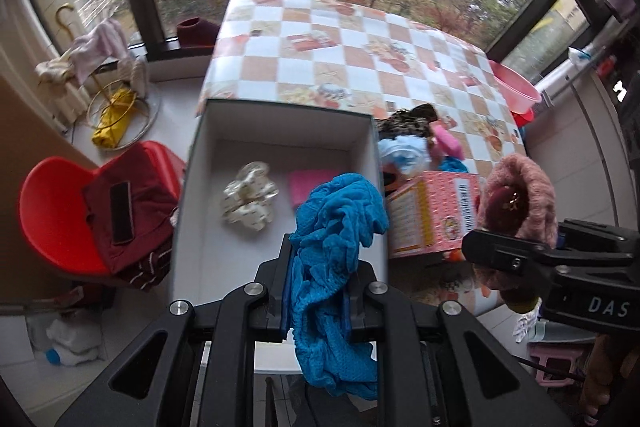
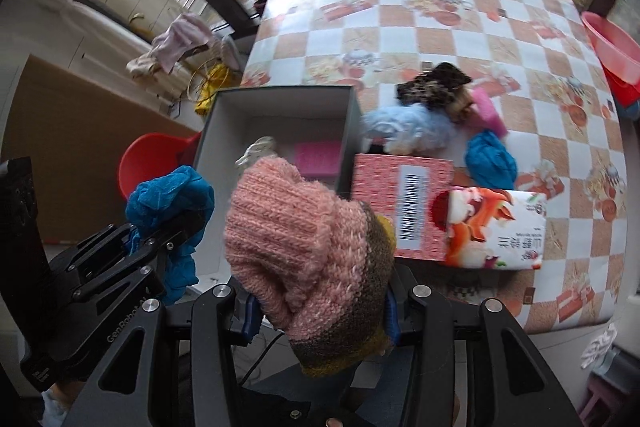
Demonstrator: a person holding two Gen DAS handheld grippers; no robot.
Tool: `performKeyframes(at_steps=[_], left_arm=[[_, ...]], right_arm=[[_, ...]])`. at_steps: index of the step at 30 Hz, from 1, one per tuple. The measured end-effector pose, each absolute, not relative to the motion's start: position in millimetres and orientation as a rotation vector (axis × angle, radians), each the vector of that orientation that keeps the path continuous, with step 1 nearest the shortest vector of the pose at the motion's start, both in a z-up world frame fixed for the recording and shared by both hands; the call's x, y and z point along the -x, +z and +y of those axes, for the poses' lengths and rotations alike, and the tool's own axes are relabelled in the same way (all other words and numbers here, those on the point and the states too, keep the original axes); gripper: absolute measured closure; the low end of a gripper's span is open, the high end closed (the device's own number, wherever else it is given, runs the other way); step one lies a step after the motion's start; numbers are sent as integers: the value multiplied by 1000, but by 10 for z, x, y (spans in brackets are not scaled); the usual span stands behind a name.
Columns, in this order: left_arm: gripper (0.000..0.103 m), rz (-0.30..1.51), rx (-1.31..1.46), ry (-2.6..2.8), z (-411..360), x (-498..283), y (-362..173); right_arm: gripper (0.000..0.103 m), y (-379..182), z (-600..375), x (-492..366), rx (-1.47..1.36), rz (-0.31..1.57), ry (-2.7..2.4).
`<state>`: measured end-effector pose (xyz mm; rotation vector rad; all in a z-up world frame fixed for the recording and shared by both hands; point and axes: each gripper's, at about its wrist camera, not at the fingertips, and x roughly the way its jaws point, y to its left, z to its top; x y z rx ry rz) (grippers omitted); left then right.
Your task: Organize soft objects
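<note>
Grippers clamped: left gripper on blue cloth, right gripper on pink knit, perhaps a hat, hiding box.

Wrist views — steeply down, shared box

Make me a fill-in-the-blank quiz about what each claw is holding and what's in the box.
The left claw is shut on a ____ cloth.
The right claw grips a knitted ____ hat.
Inside the open box lie a cream scrunchie and a flat ____ sponge.

Missing words: blue; pink; pink
</note>
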<state>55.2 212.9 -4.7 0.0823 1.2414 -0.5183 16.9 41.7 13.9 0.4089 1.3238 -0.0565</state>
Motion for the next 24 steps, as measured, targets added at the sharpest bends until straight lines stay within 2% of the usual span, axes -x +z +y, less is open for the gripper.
performKeyframes(at_steps=[11, 24], left_arm=[[83, 1296, -19, -411, 2666, -541, -331], [83, 1312, 0, -402, 2752, -471, -420]], right_arm=[[56, -7, 949, -474, -305, 1393, 43], [56, -128, 1075, -424, -300, 1442, 54]])
